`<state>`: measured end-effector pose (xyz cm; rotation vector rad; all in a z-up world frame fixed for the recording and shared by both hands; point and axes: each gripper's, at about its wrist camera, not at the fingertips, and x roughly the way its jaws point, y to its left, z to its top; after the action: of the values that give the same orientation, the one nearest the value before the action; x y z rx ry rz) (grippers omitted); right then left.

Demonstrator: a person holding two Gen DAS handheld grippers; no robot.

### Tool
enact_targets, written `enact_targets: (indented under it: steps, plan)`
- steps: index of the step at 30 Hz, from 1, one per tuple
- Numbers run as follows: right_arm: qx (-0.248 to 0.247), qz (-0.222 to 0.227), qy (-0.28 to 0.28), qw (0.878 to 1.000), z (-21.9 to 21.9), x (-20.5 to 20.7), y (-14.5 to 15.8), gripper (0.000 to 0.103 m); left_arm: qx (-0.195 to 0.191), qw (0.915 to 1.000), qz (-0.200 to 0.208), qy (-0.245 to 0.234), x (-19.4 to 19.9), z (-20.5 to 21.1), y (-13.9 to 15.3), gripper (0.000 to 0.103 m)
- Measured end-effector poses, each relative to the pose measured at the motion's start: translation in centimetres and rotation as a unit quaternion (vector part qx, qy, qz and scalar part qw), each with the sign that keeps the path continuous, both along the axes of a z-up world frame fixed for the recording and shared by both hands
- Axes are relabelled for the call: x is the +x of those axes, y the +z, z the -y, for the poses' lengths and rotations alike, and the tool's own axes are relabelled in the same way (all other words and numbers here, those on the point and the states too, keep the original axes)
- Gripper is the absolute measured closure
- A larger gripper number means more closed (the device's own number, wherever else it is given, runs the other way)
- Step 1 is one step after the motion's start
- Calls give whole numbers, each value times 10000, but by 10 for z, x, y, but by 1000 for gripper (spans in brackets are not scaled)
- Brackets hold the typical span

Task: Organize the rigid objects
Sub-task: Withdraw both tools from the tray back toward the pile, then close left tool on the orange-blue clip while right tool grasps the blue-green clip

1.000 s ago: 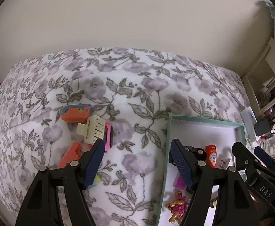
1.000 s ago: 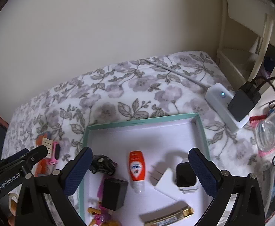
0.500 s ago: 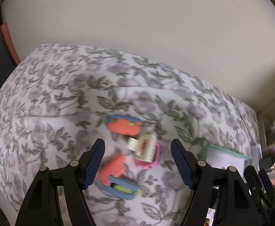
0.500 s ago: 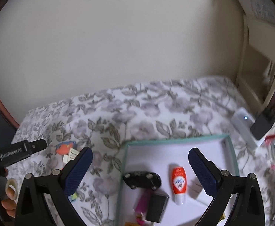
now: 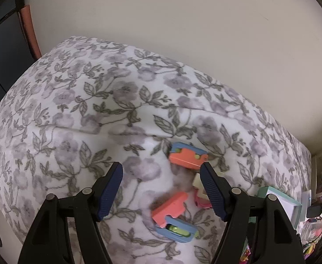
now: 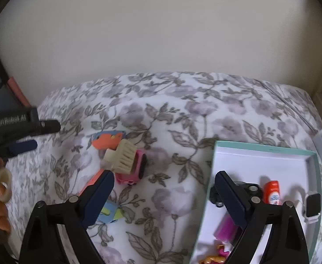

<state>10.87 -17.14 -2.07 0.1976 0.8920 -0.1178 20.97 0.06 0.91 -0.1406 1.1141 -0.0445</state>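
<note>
The main risk from here is a bad pick in the cluster on the floral bedspread (image 5: 121, 101): the loose pieces lie close together on soft, yielding fabric, so a closing finger could press one piece down into the cover or nudge its neighbour away — and the cream hair claw clip (image 6: 122, 157) rests on top of the pink toy car (image 6: 134, 171), so grabbing either may drag the other along. A carry to the teal-rimmed box (image 6: 264, 148) also has to clear its raised wall.

The left gripper (image 5: 161, 189) hangs over the cluster with its jaws wide apart and empty; the right gripper (image 6: 163, 195) is likewise spread, holding nothing, straddling bare fabric between the cluster and the box.

The pieces not yet sorted are hard plastic: two coral-and-blue clip-like pieces — one farther off (image 5: 187, 157), one nearer with a lime insert (image 5: 172, 215) — plus the ridged cream claw clip and the glossy pink car. Already inside the box are a black toy car (image 6: 249, 190), an orange-capped tube (image 6: 272, 192), a smartwatch (image 6: 313, 202) and a magenta piece (image 6: 226, 231)
</note>
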Motion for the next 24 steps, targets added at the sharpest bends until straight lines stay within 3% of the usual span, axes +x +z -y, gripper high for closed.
enact_targets:
  steps: [10,14,19,20,22,24]
  plan:
    - [324,-120,237,9991,-16,11,-12,2,-89,9996,-153,199,8,-24,-9,30]
    - [10,17,272,9996,-26,9,-12,2,-157,9994,-141,260,9,-31,-8,30]
    - [218,-51,382,9990,-28,12,-15,3,-222,9992,-116,325,10,-40,-6,30]
    - [233,-137,371,9989,-28,13,-17,4,-232,9991,-114,330,11,-41,-6,30]
    - [268,-368,418,9981,-29,16,-26,17,-234,9990,-122,353,12,-45,-6,30]
    - [224,-581,412,9972,-32,18,-34,17,-211,9990,-144,368,13,-48,-8,30]
